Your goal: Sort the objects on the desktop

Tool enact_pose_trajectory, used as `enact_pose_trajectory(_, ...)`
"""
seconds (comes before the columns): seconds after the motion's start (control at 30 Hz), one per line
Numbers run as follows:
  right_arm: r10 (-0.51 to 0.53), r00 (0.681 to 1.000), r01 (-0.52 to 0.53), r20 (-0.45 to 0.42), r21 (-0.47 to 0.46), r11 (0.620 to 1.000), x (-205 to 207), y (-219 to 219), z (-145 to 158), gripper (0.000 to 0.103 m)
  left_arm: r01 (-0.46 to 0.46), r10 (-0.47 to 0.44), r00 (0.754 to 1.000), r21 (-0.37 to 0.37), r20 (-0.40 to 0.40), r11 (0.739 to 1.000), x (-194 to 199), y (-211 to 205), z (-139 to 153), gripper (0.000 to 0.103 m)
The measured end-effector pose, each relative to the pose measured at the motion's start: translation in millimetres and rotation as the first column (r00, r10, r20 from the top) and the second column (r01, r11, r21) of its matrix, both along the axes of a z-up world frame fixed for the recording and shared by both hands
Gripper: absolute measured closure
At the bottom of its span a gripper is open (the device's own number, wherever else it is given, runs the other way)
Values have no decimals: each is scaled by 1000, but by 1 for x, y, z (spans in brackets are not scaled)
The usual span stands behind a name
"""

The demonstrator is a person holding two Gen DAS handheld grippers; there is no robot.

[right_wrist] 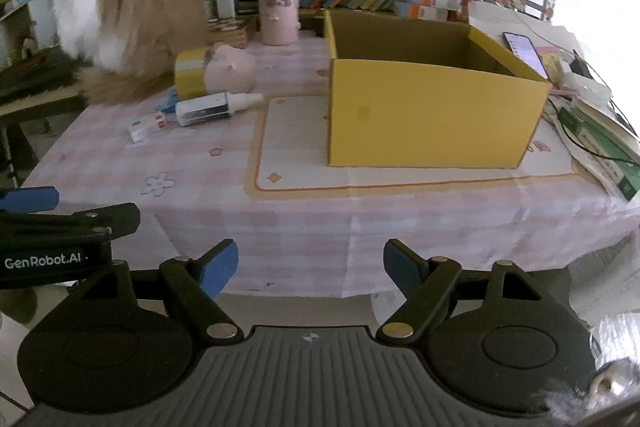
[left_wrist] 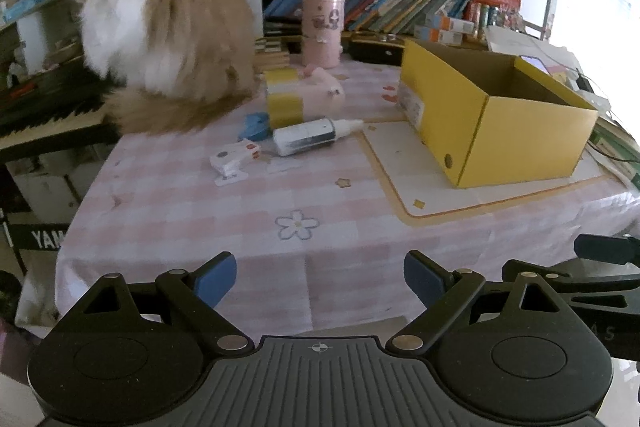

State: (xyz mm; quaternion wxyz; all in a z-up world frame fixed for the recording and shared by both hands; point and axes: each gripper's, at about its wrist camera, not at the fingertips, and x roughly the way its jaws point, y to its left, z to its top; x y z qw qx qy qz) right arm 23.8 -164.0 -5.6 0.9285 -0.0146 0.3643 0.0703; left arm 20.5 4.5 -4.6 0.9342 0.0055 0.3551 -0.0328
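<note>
Rectangular yellow cardboard box (right_wrist: 432, 115), fluffy cat (left_wrist: 160, 39)

Bare cloth (left_wrist: 304, 187) before cat (left_wrist: 168, 39)

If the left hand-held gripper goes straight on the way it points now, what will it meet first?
Probably the bare pink checked tablecloth, around the flower print. The left hand-held gripper is open and empty, tilted down toward the table. The white bottle lies further along; depth is unclear.
</note>
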Motion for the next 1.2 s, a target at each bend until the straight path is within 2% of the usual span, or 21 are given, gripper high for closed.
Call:
enact_pose_trajectory(0.23,30,1000,-30,10,-4,1000,-2,17,2,31,-30,30,999,-4,15,1000,-2,15,3,10)
enact_pose_trajectory(0.6,64,998,-64,27,0,998,3,40,4,31,-62,62,997,2,36,998,-1,39,5,10)
enact_pose_trajectory(1.2,132,991,-131,19,-4,991,18,65,4,31,-116,116,993,-3,27,993,3,60,3,10)
